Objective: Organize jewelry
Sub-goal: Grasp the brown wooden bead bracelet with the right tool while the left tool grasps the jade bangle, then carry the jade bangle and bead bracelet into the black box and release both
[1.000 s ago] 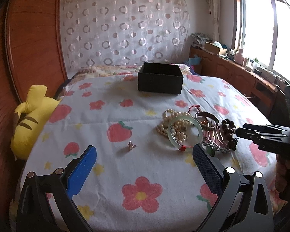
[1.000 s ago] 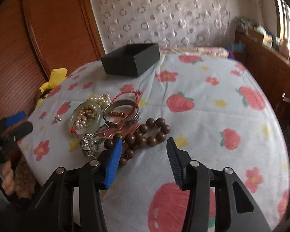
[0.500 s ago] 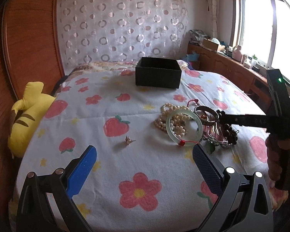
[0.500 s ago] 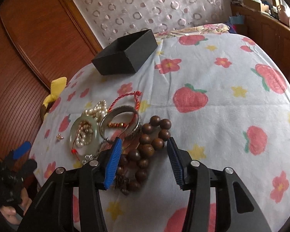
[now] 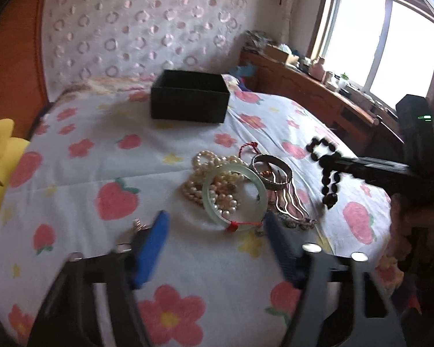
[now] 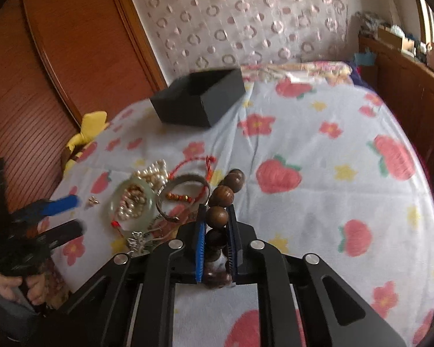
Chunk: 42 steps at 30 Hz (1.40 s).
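Observation:
A pile of jewelry lies on the flowered bedspread (image 5: 81,179): a pearl strand (image 5: 205,164), a pale green jade bangle (image 5: 207,196) with a red thread, a silver bangle (image 5: 270,182) and a red cord. My right gripper (image 6: 217,222) has its jaws closing on the brown wooden bead bracelet (image 6: 218,217); the pads press on the beads. The bracelet (image 5: 328,173) hangs off the bed. My left gripper (image 5: 217,228) is closing, low over the bed, and the bangle's near edge sits between its fingertips, untouched. A tiny silver piece (image 5: 137,224) lies by the left finger.
An open black box (image 5: 189,101) stands farther back on the bed. A yellow plush toy (image 5: 0,156) lies at the left edge against a wooden panel. A cluttered wooden sideboard (image 5: 318,98) runs under the window at right. A hand (image 6: 17,286) holds the left gripper.
The right gripper closed on the wooden bead bracelet and raised it off the bed. The left gripper narrowed its jaws and moved forward and down to the jade bangle.

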{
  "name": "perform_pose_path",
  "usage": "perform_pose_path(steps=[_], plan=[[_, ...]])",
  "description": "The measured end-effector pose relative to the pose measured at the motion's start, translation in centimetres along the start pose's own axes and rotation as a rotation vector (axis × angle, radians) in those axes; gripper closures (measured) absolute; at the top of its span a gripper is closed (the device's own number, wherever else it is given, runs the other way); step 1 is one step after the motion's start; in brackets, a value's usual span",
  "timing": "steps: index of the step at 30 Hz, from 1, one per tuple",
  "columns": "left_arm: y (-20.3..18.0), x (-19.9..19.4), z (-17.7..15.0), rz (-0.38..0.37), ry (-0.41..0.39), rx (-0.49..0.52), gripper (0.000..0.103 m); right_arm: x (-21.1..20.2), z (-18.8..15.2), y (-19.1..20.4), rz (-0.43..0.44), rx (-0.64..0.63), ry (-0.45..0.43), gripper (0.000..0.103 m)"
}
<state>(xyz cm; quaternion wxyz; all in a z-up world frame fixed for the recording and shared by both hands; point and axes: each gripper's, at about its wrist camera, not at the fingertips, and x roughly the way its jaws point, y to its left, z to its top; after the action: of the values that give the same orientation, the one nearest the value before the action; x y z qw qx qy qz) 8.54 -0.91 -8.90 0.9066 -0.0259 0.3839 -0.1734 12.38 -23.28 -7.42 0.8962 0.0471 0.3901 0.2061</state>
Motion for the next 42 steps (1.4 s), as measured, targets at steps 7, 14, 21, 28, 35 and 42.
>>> perform_pose_path(steps=[7, 14, 21, 28, 35, 42], plan=[[0.3, 2.5, 1.3, -0.034, 0.059, -0.025, 0.085, -3.1, 0.8, -0.1, -0.003, -0.023, -0.069, 0.088], [0.7, 4.2, 2.0, 0.009, 0.086, -0.036, 0.087, -3.7, 0.3, 0.7, 0.020, -0.033, -0.083, 0.088], [1.2, 4.4, 1.8, 0.009, 0.090, -0.047, 0.096, -3.5, -0.2, 1.3, 0.023, -0.038, -0.082, 0.088], [0.9, 0.3, 2.8, 0.007, -0.025, -0.038, 0.096, -4.2, 0.4, 1.7, 0.029, -0.057, -0.102, 0.088], [0.8, -2.0, 5.8, 0.001, -0.105, -0.029, 0.096, -4.3, 2.4, 2.6, 0.039, -0.106, -0.129, 0.088], [1.0, -1.0, 9.9, 0.017, -0.149, 0.000, 0.096, -3.1, 5.5, 2.9, 0.045, -0.150, -0.136, 0.088]])
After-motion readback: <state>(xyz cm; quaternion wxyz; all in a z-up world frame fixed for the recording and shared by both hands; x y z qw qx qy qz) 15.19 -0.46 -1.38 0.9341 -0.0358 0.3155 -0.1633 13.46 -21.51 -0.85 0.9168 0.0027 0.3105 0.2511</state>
